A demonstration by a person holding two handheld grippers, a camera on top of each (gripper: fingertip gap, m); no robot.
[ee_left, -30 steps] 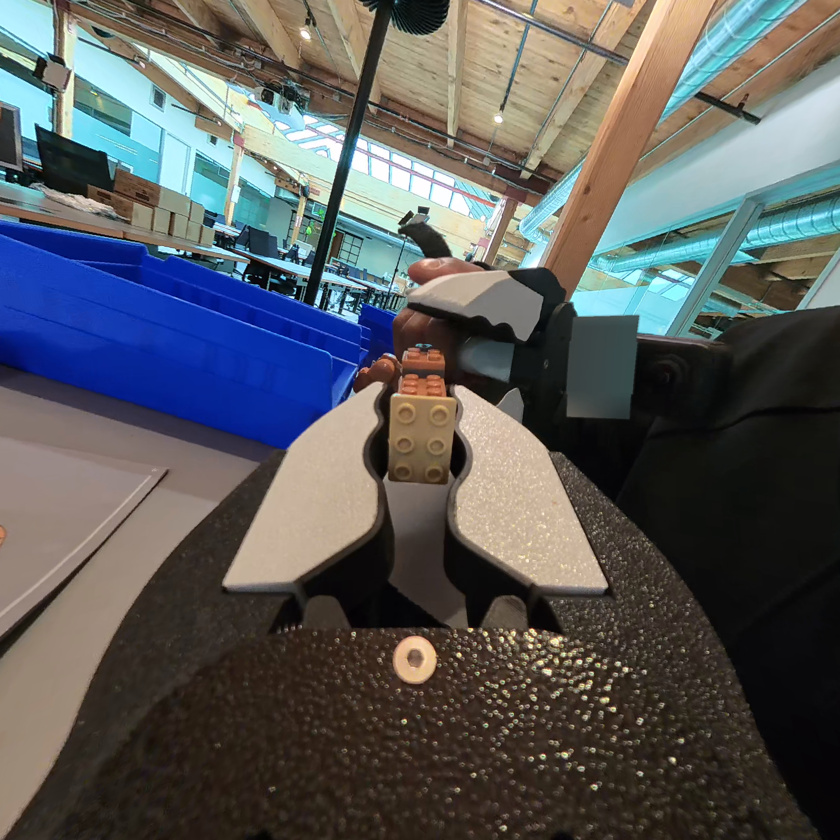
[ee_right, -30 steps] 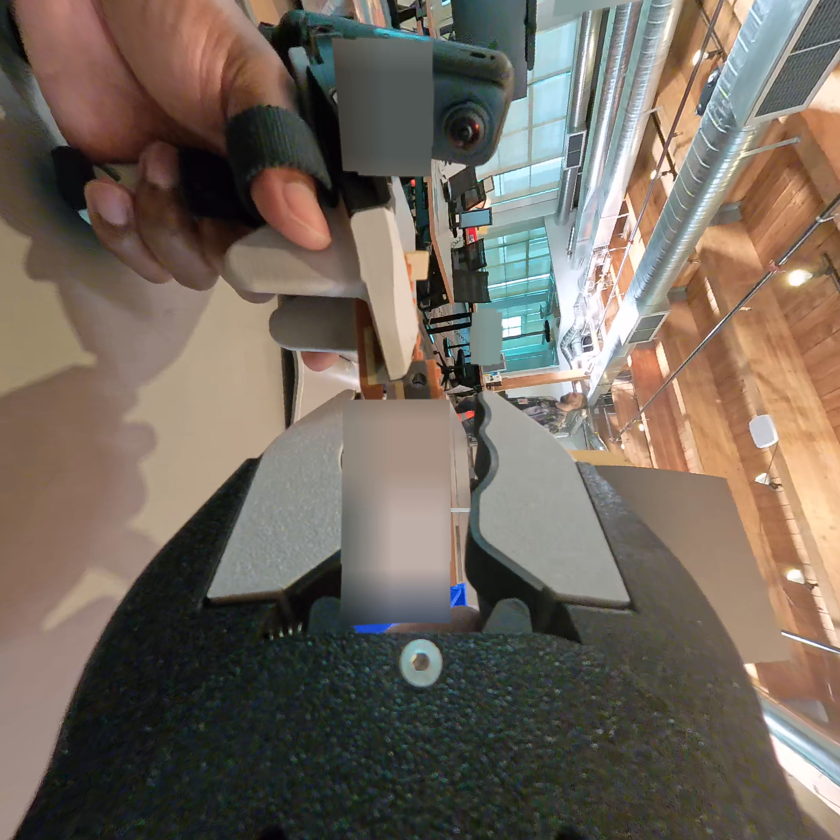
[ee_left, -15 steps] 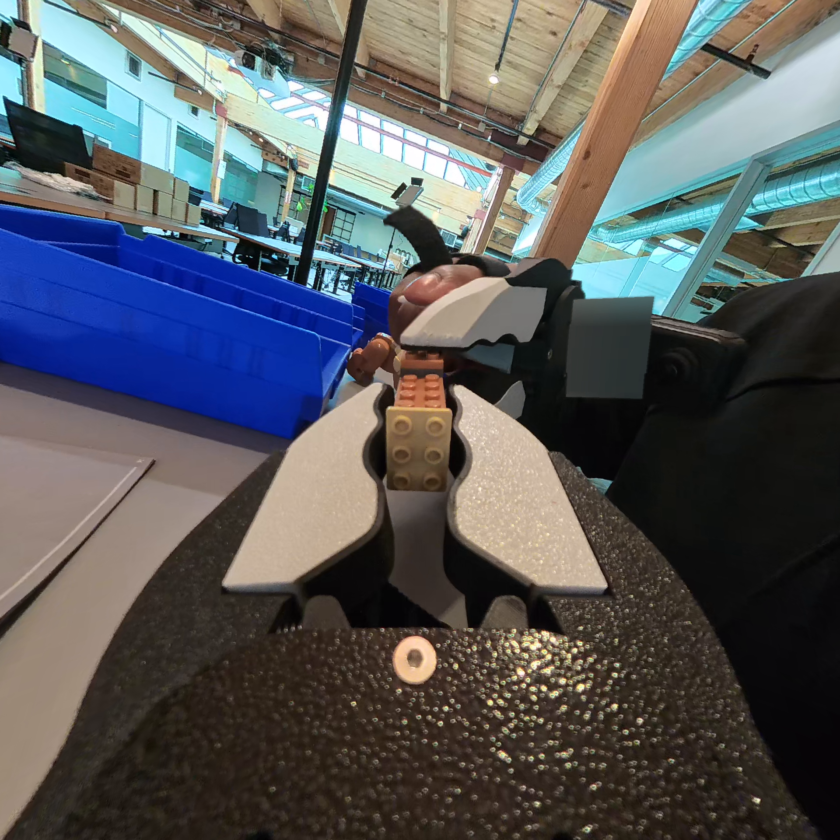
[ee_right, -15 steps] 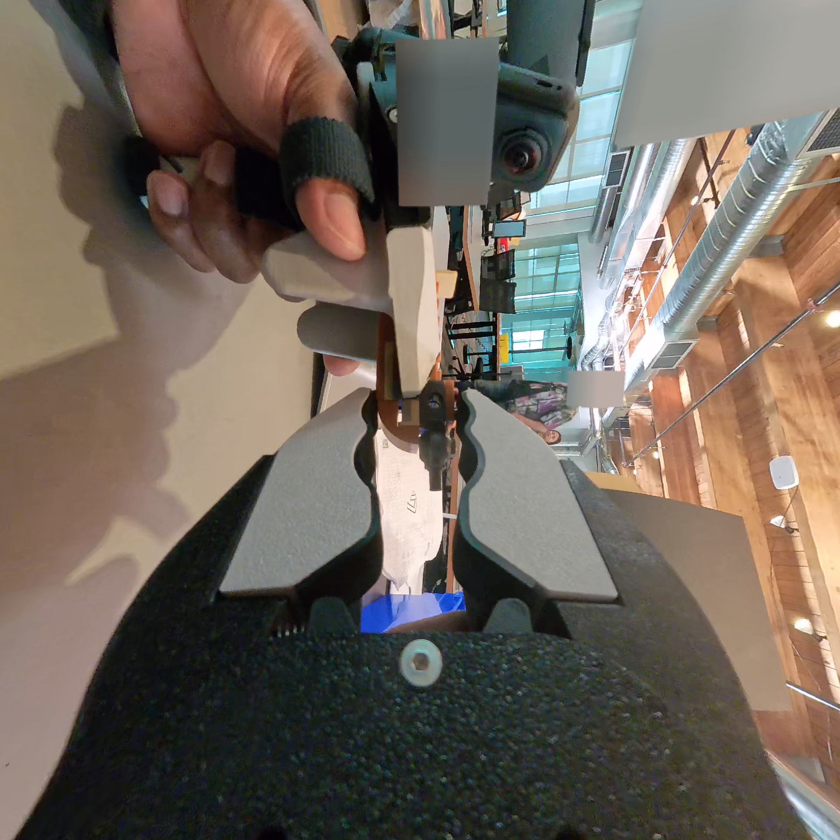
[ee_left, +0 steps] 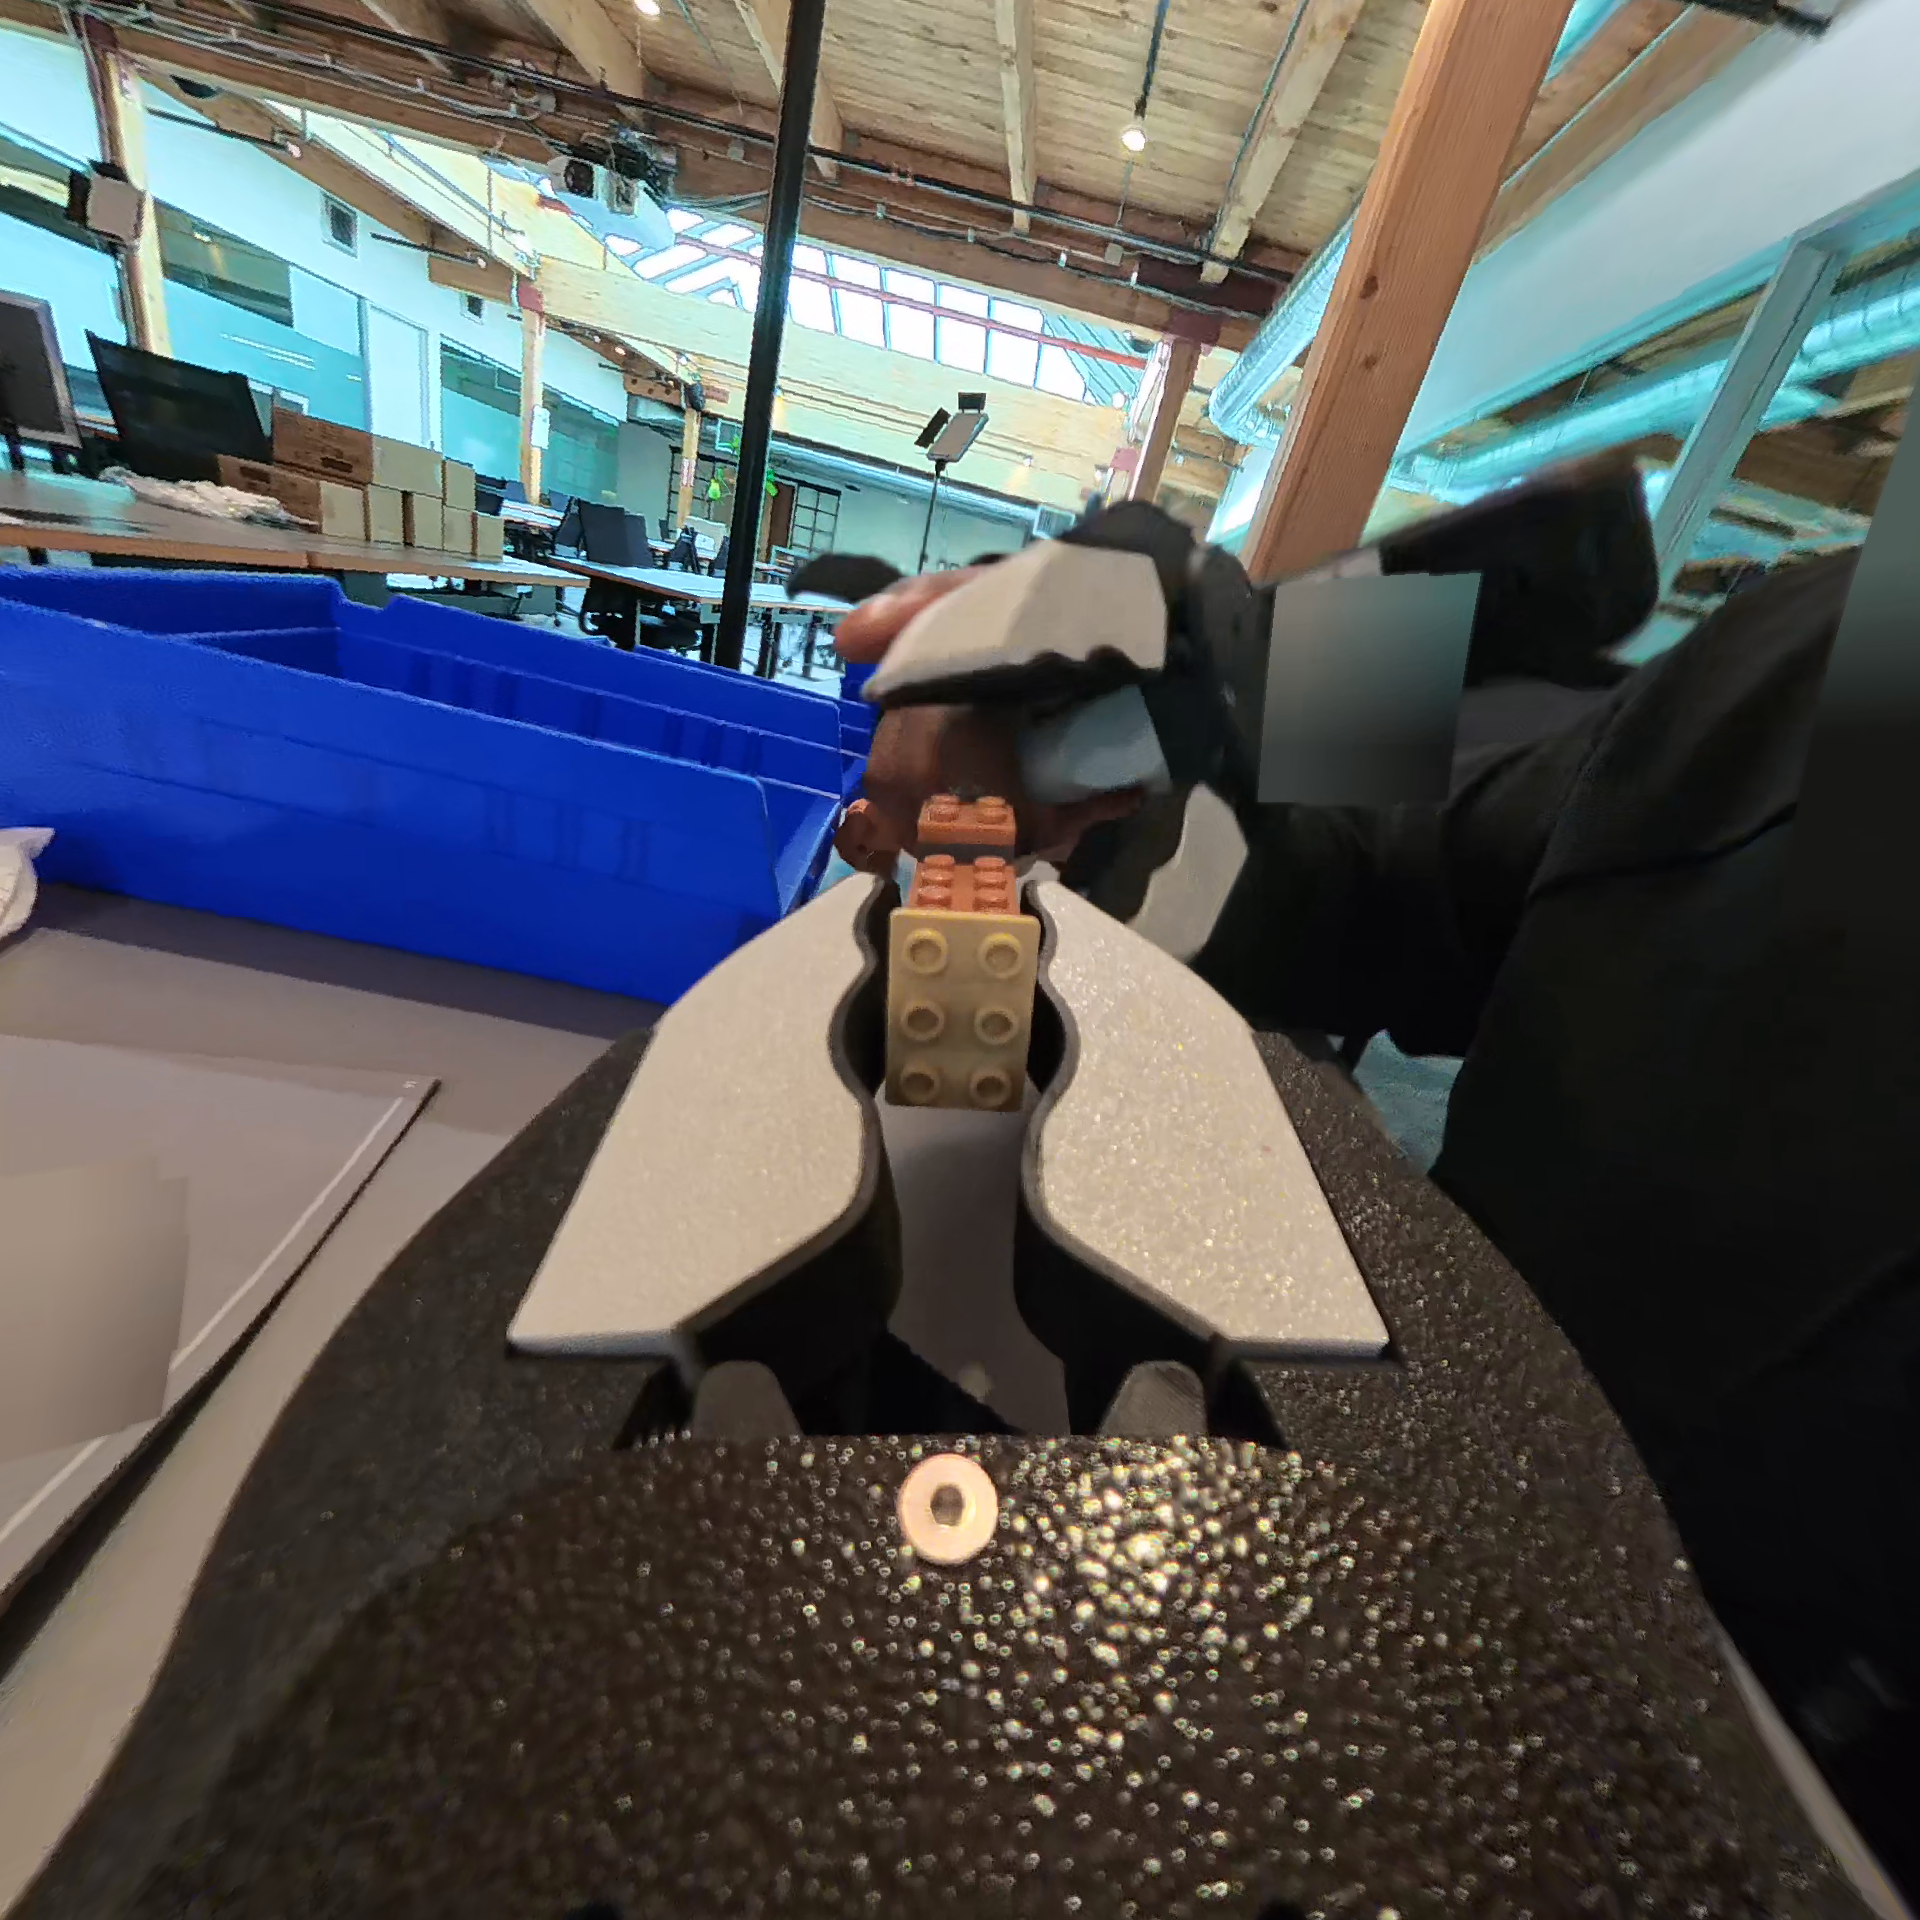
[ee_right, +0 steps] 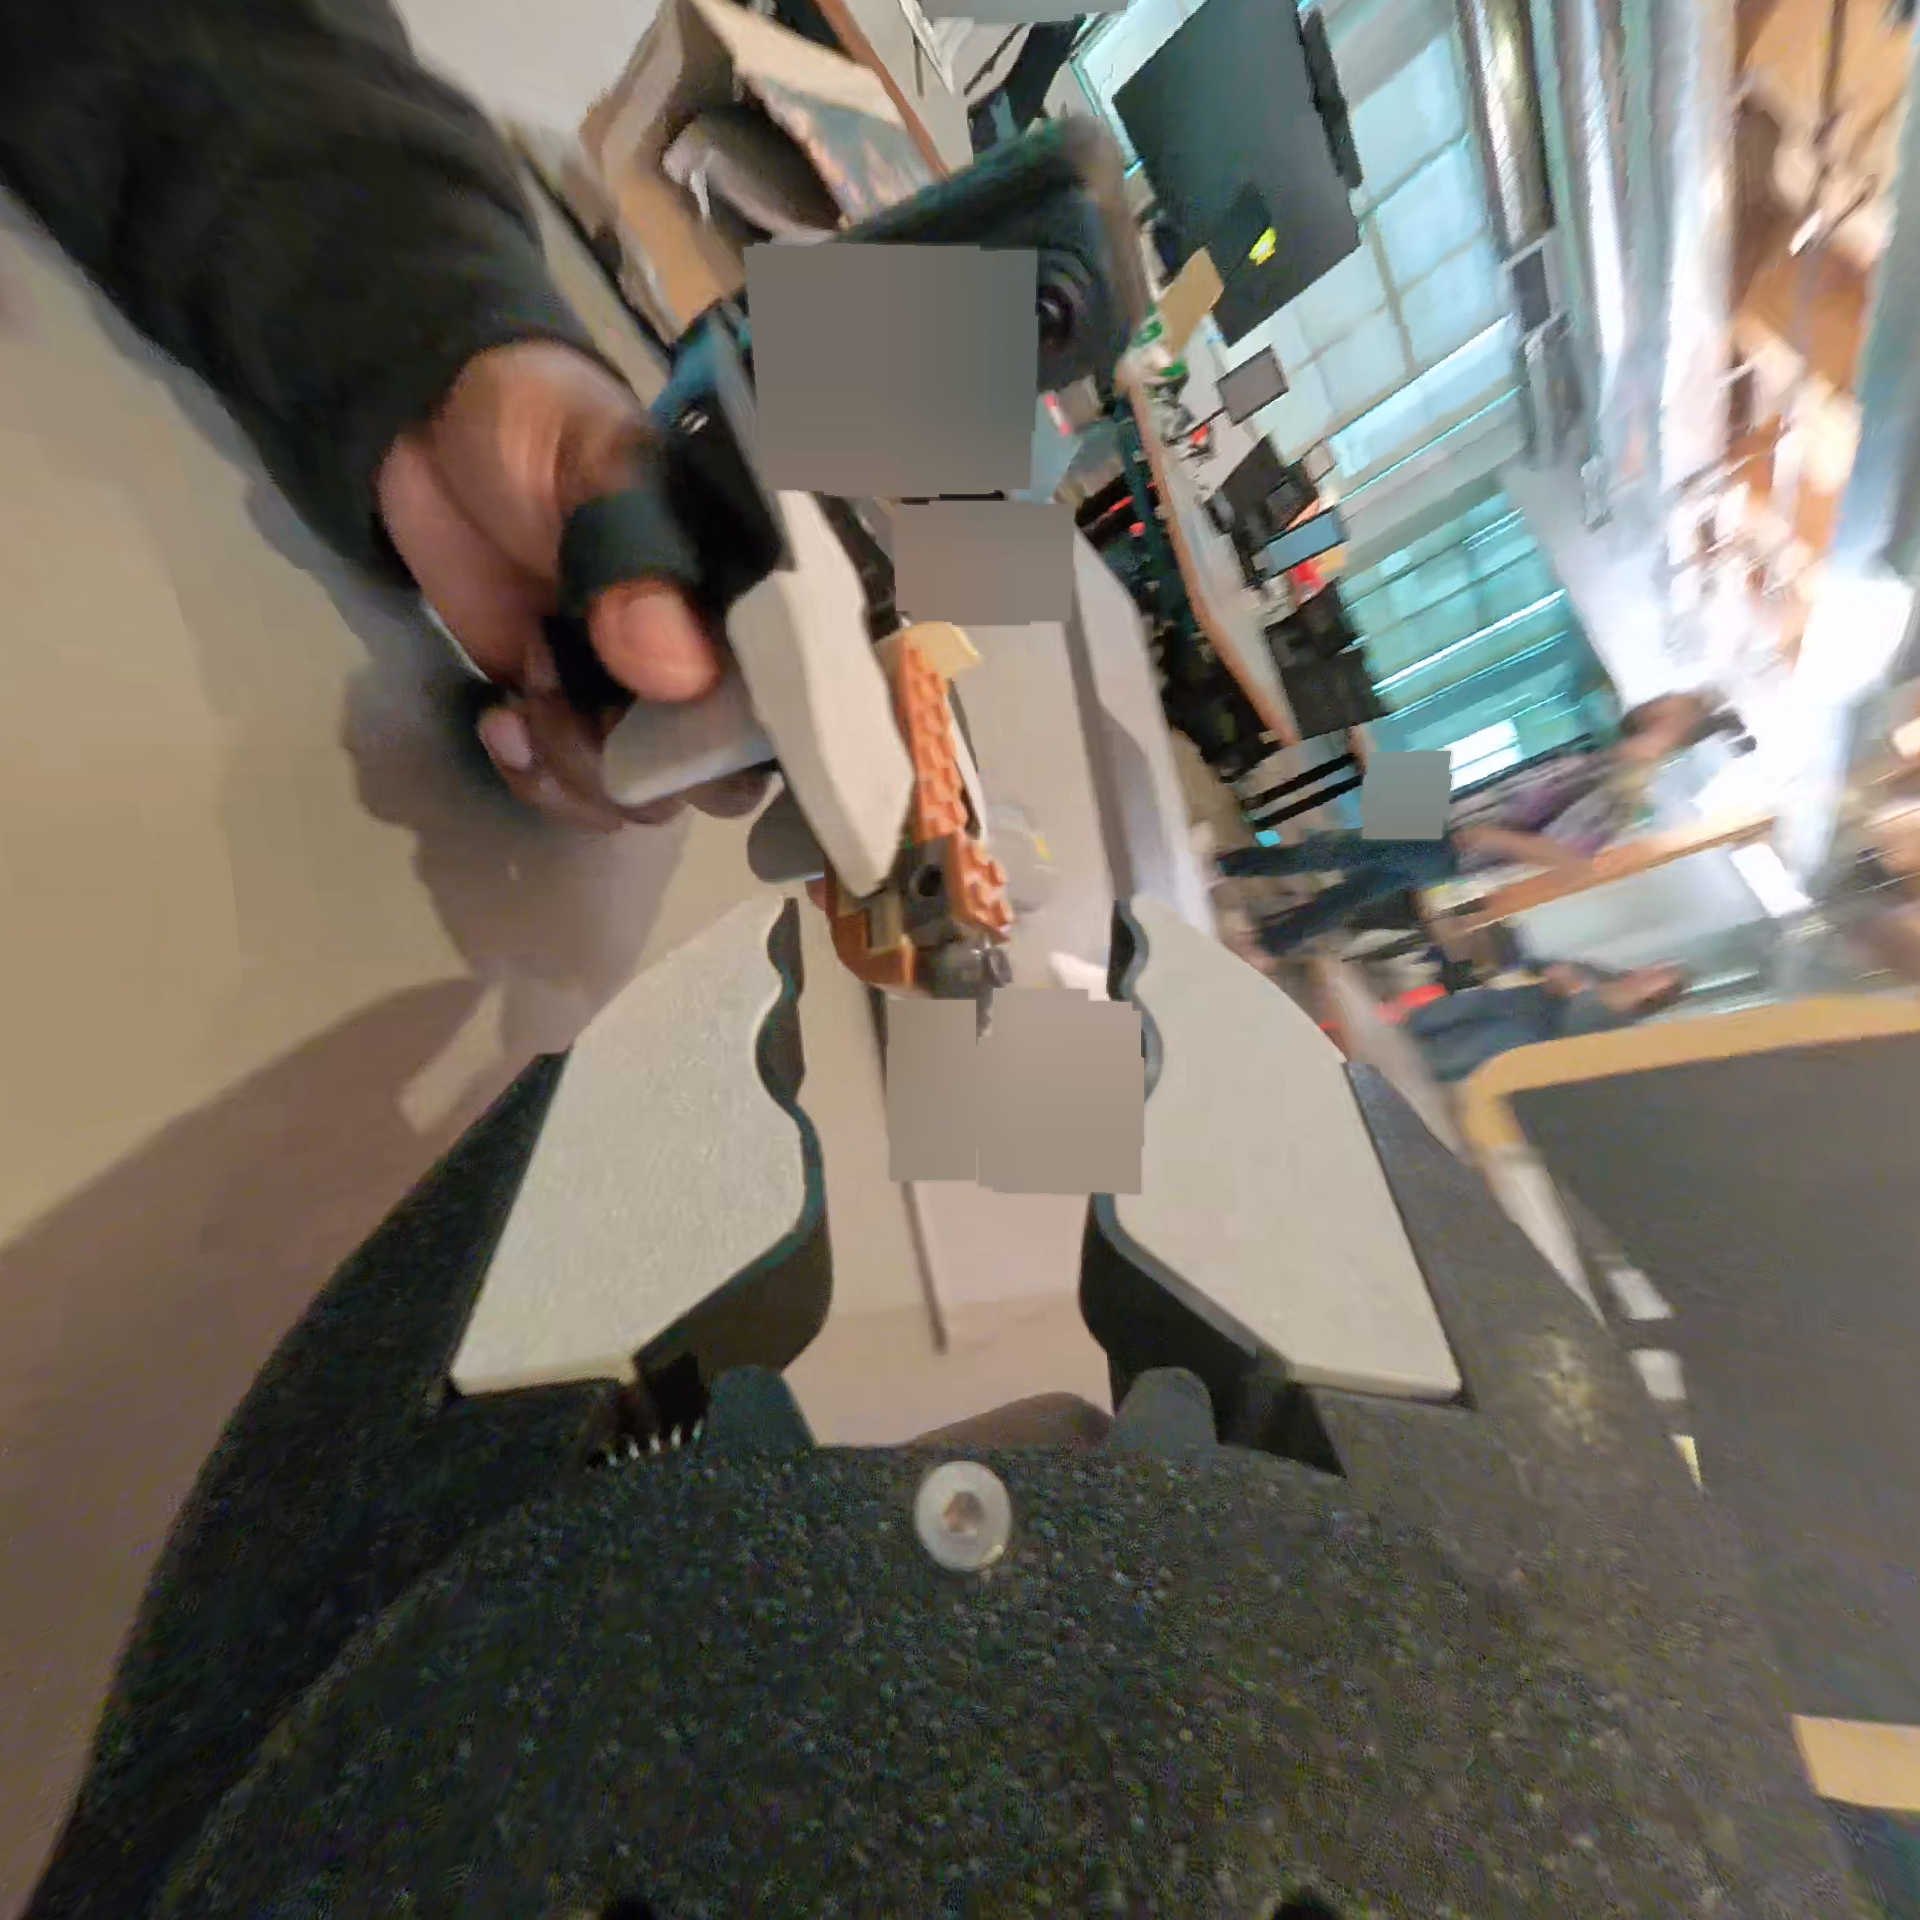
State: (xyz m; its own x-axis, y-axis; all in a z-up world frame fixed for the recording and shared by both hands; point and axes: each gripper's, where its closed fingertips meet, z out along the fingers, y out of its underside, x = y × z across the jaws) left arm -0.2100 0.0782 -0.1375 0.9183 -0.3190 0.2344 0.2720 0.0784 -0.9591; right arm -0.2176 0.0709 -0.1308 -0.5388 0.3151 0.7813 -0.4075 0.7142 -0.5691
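Open office behind blue bins (ee_left: 395,790). My left gripper (ee_left: 961,997) pinches the brick assembly (ee_left: 964,997) by its tan plate; my right gripper (ee_right: 961,966), spread wide, sits just beside its brown end. It looks light, rigid, snap-apart; I'd grip flat sides.

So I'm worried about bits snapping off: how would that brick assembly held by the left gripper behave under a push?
The brick assembly looks rigid, hard plastic. Pads press only its tan brick, so the protruding brown bricks could probably lever off at their stud joints. Likely light.

tool (ee_left: 961,935) — grey fingers | black pebbled body, silver screw | black sleeve (ee_right: 260,197)
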